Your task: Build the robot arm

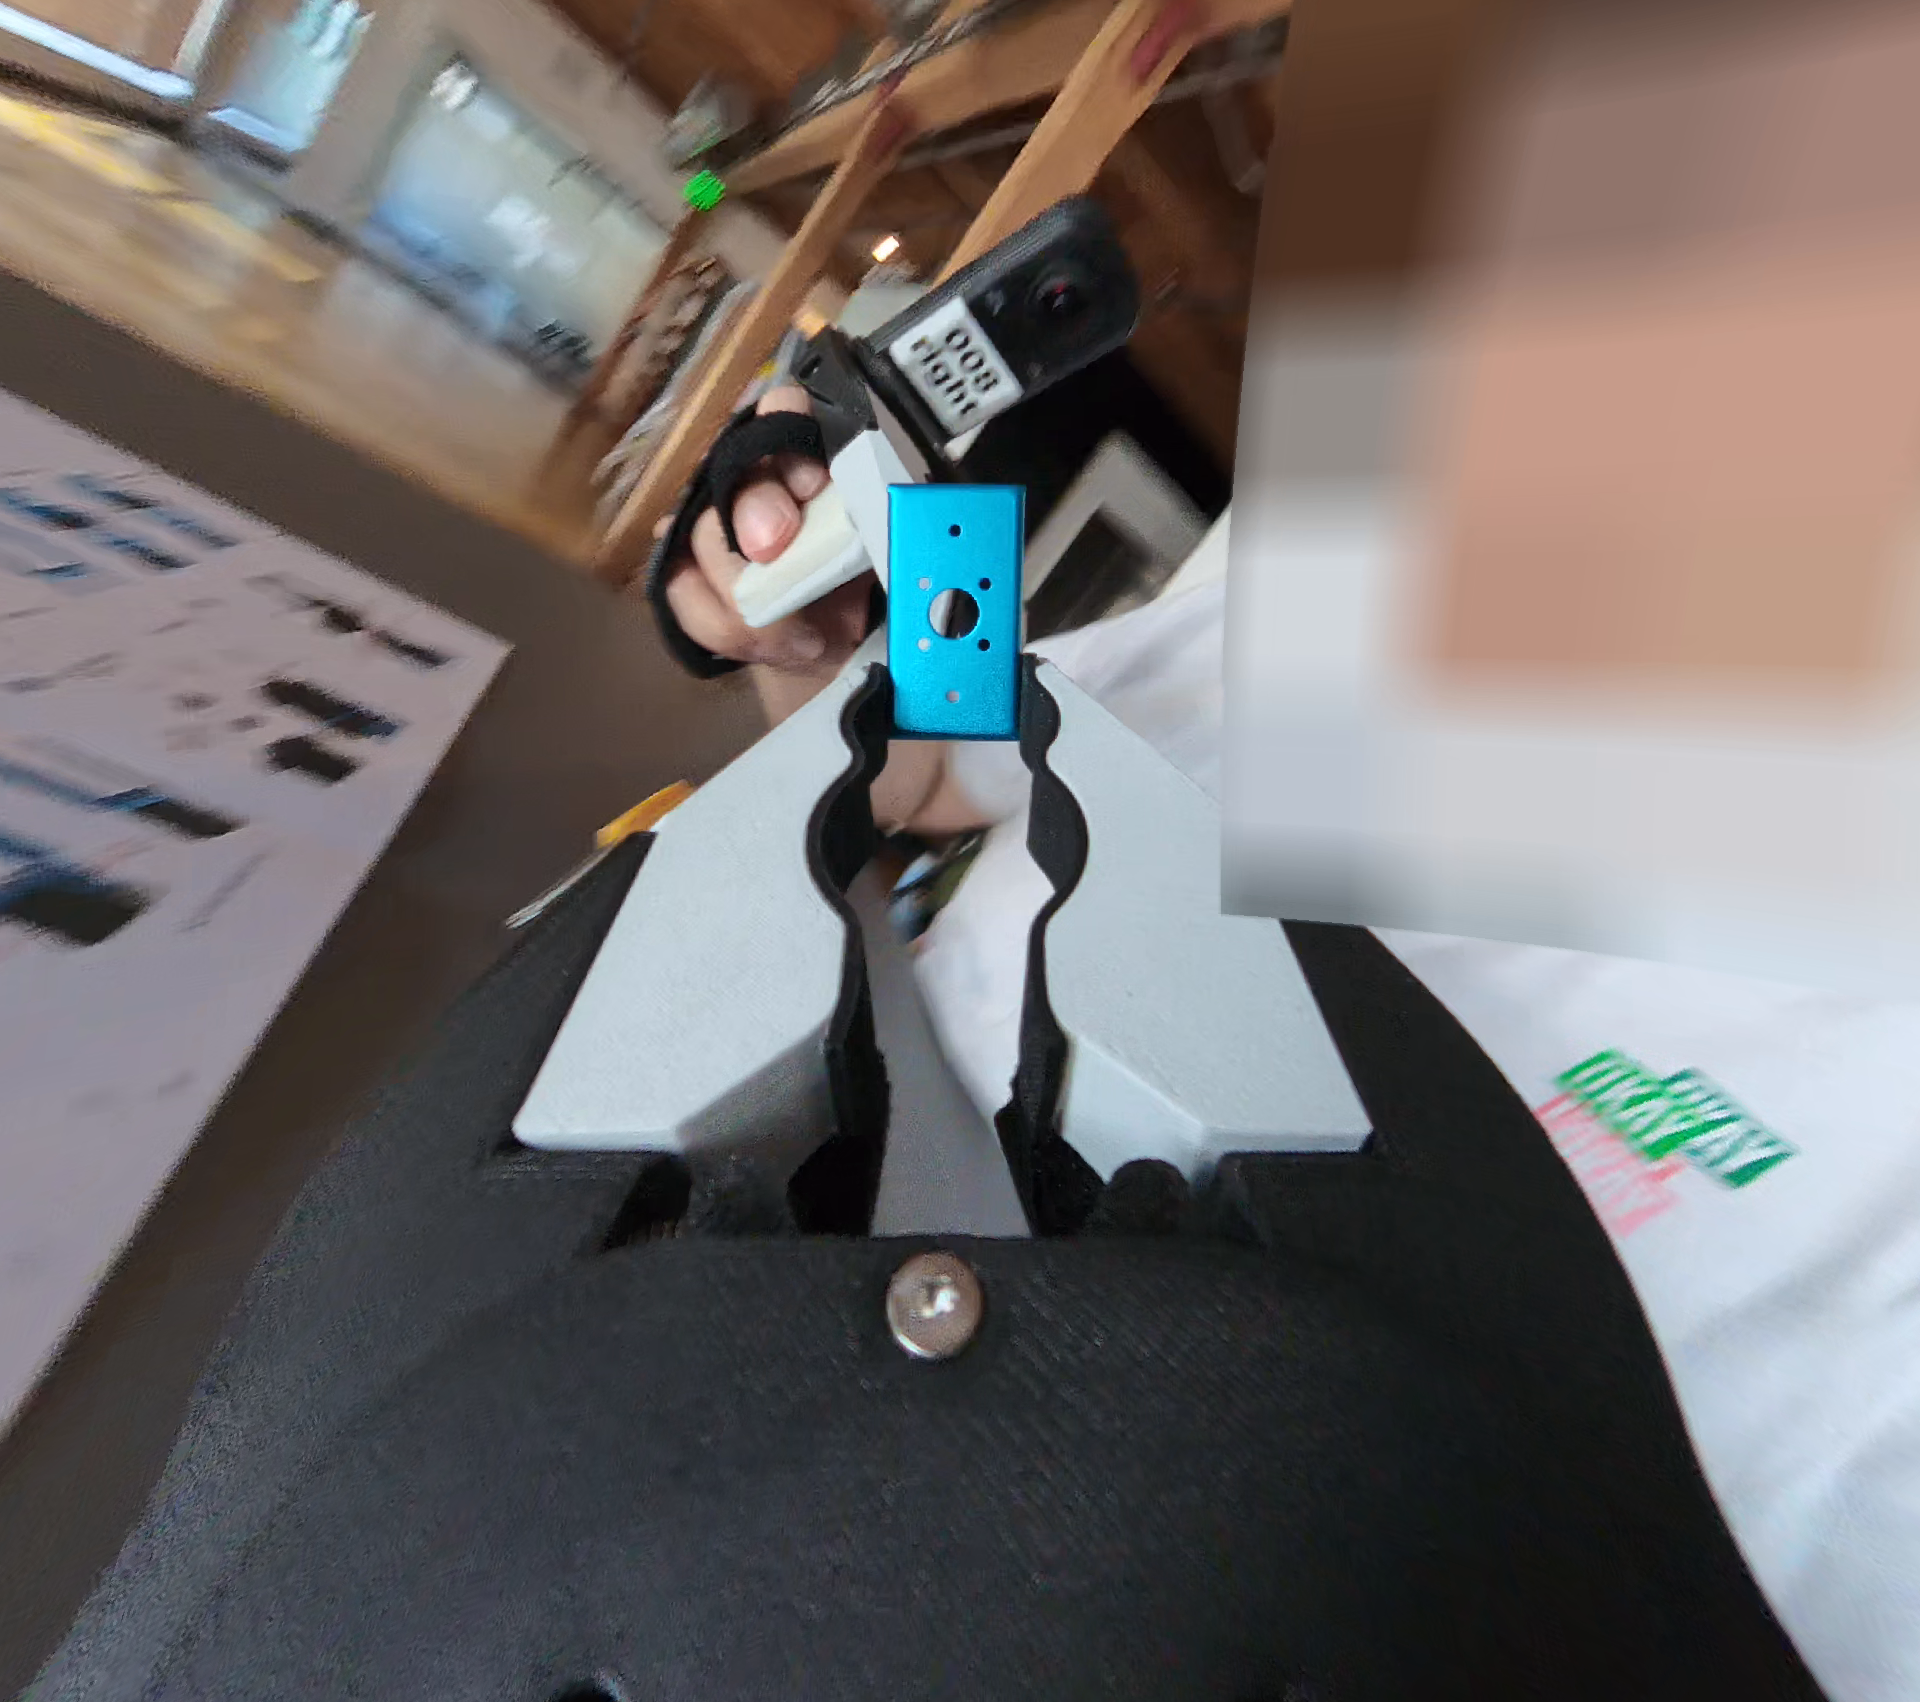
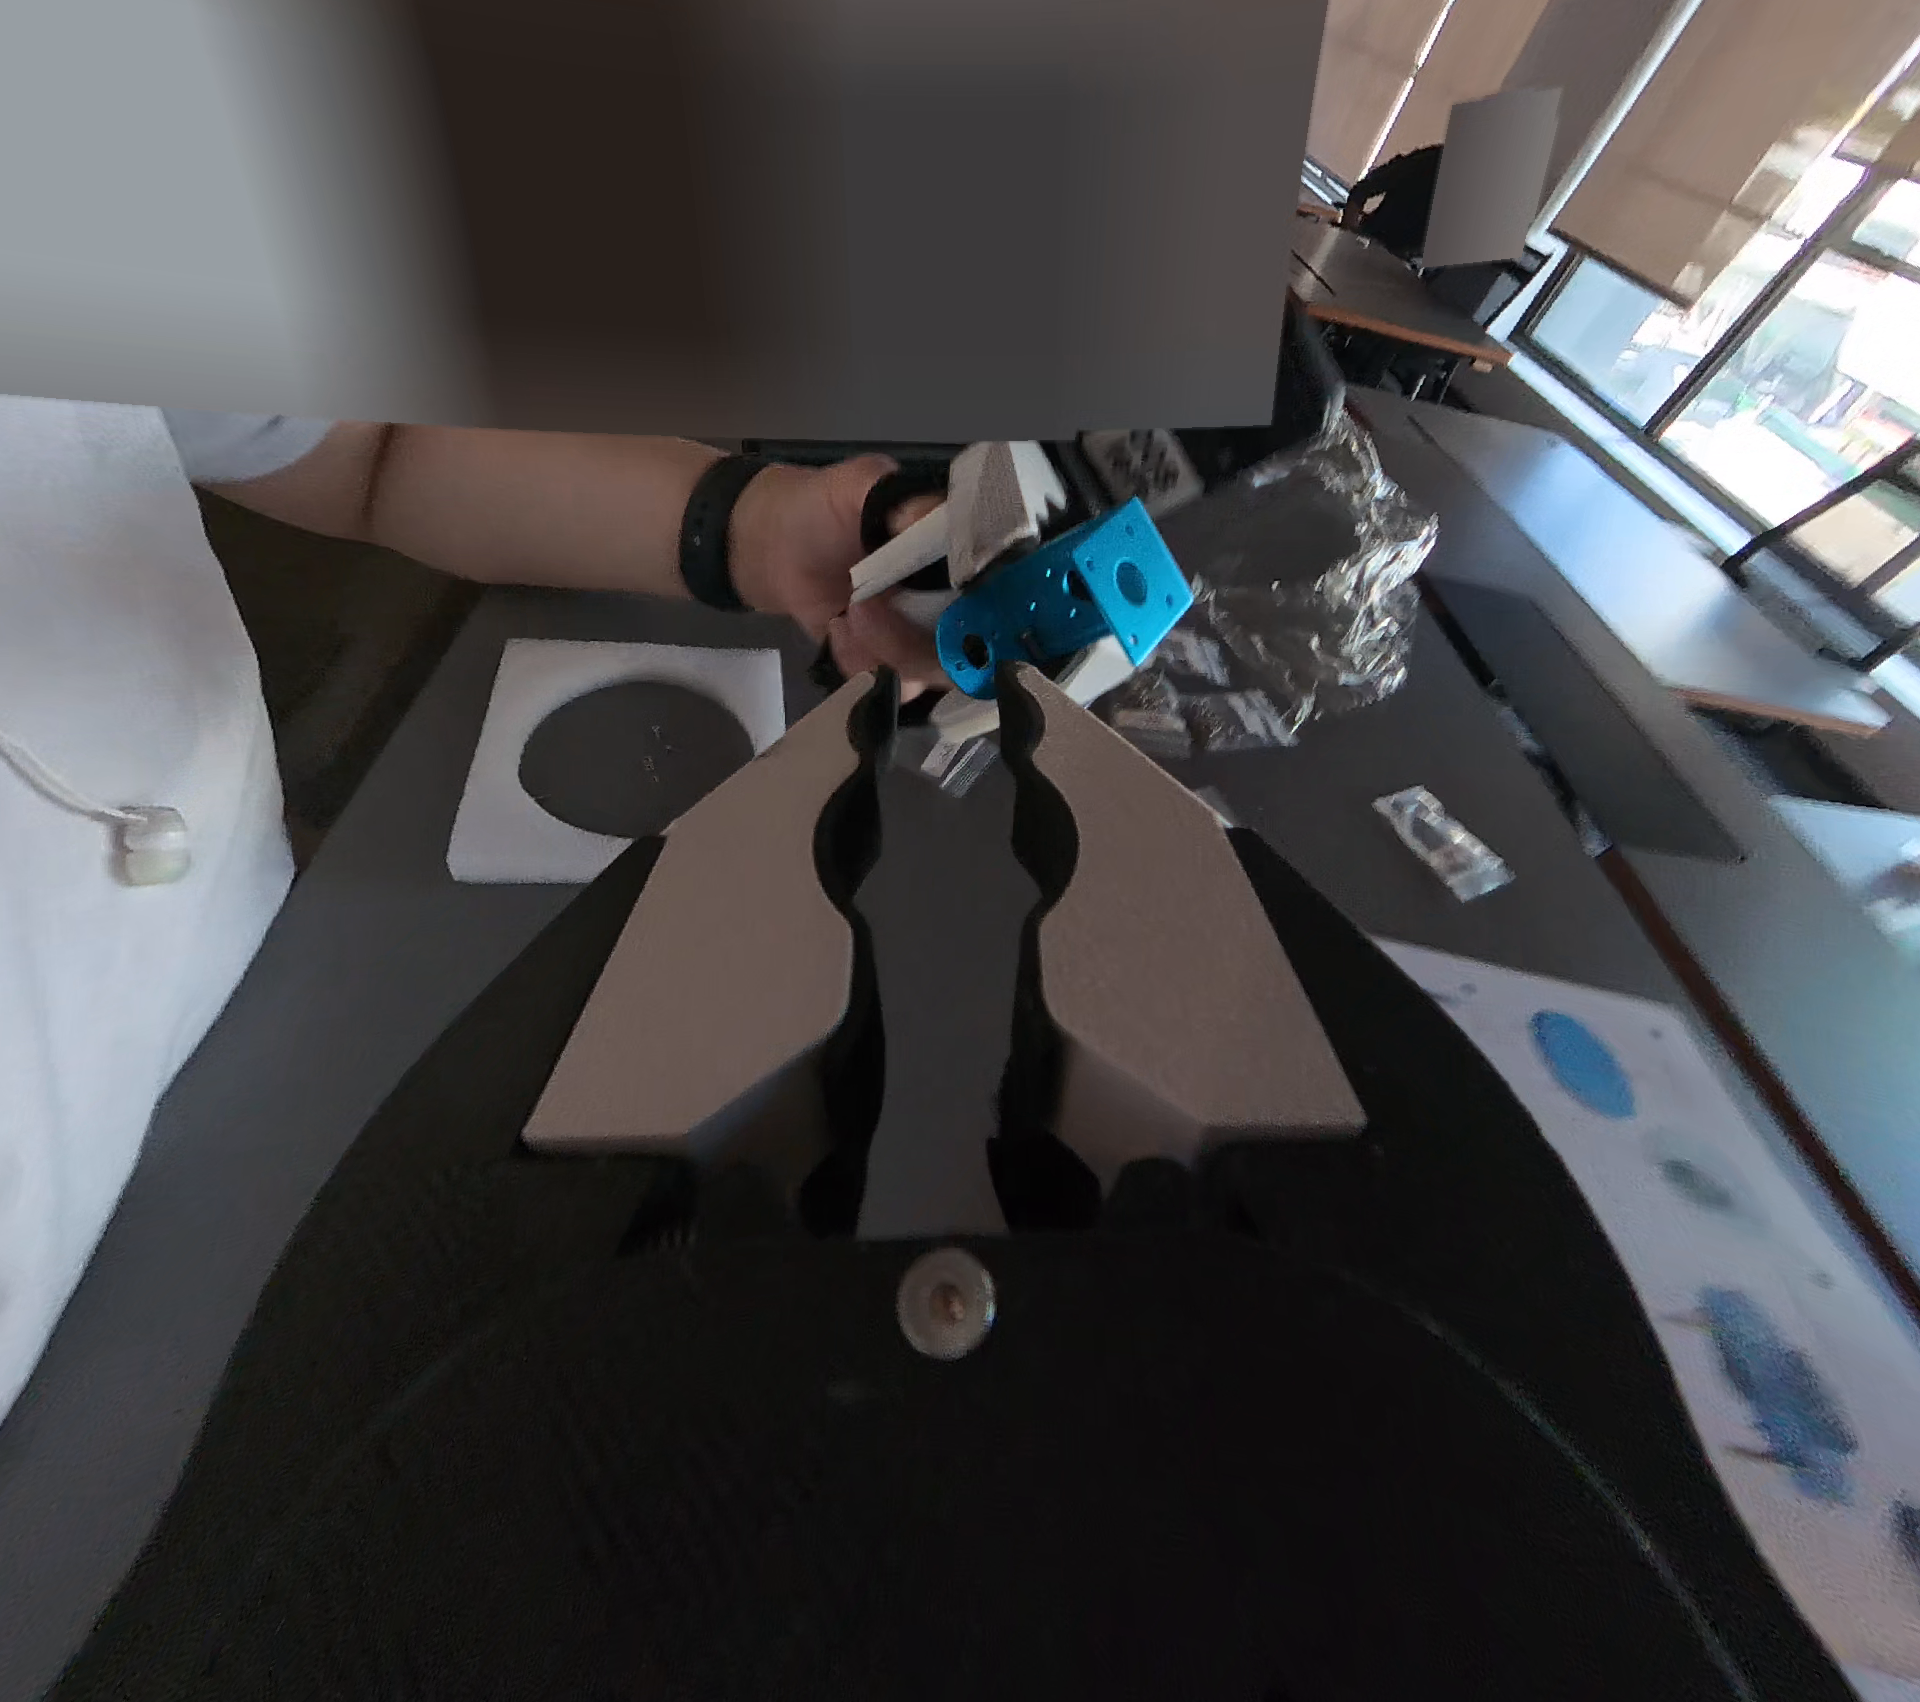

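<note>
In the left wrist view, the left gripper (image 1: 956,696) is pinching a blue anodised metal bracket with drilled holes (image 1: 956,613), lifted clear of the worktop (image 1: 312,530). In the right wrist view, the right gripper (image 2: 940,691) is standing spread and empty, its fingertips just beside the bracket's (image 2: 1049,603) near end, above the dark worktop (image 2: 1351,842).

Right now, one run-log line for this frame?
left gripper: shut on blue metal bracket, held off the dark table | right gripper: open, empty, tips next to bracket
</note>
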